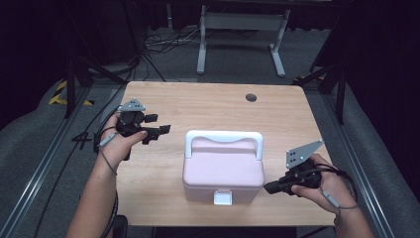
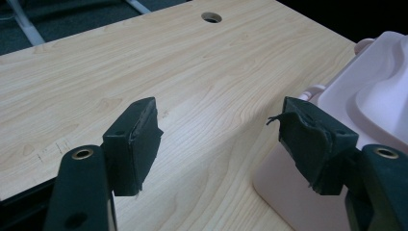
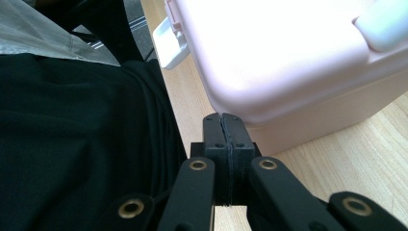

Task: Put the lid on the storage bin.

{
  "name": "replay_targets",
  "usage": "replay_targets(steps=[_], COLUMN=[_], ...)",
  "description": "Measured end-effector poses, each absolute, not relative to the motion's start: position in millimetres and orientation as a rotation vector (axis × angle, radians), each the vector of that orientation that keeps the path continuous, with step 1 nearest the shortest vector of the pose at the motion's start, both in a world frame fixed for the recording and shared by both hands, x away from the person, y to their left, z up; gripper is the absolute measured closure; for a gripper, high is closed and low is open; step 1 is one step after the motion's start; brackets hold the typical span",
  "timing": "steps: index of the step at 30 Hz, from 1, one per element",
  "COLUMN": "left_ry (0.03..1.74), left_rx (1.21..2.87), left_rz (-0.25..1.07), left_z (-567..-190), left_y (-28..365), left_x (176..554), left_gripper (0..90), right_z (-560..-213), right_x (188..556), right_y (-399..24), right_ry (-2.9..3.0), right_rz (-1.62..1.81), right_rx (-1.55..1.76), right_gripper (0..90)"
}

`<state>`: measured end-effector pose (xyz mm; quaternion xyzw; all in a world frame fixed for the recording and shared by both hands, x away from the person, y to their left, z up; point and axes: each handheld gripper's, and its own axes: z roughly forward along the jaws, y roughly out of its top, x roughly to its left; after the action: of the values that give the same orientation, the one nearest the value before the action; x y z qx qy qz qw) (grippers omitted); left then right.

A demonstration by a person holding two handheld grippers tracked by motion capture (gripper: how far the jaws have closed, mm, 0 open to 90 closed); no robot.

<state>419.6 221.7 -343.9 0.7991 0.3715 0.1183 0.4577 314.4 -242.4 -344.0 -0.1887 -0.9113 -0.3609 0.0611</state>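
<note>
High view: the pink box (image 1: 223, 171) sits near the middle of the bench (image 1: 208, 106), toward its near edge, lid down, white handle (image 1: 224, 137) folded across the back of the lid and a white latch (image 1: 222, 197) on the front wall facing me. Its long axis runs from nine to three o'clock.

My right hand-held gripper (image 1: 270, 187) is clenched on nothing, jaws pressed flat together, and it points toward nine o'clock at the box's front right corner, just beside it. From that tip the latch lies farther along at nine o'clock, around the corner on the front wall. My left hand-held gripper (image 1: 161, 130) hangs released, jaws wide apart, with the box at about four o'clock from it and a clear gap between them. I judge the right the nearer to the latch, so the coming move turns on sliding it along the front wall.

In the right gripper view the latch (image 3: 168, 45) is cut off at the top and I cannot tell whether it is fastened. In the left gripper view the box (image 2: 337, 159) is cropped at the right edge; its front wall is hidden.
</note>
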Motion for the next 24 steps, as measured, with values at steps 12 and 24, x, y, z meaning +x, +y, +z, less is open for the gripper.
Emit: replay_targets(steps=[12,24], left_ry=[0.927,1.006], left_rx=[1.952,1.934], left_rz=[0.316,0.348], left_z=[-344,-350], left_y=[227,247], left_x=[413,393], left_gripper=[31.5,32.0], right_z=[-328,-307], right_x=[314,332], right_y=[-246,-251], right_ry=[-2.727,-2.649], right_rz=[-1.351,-1.664], right_rx=[-0.558,-0.76], right_gripper=[72.0,58.0])
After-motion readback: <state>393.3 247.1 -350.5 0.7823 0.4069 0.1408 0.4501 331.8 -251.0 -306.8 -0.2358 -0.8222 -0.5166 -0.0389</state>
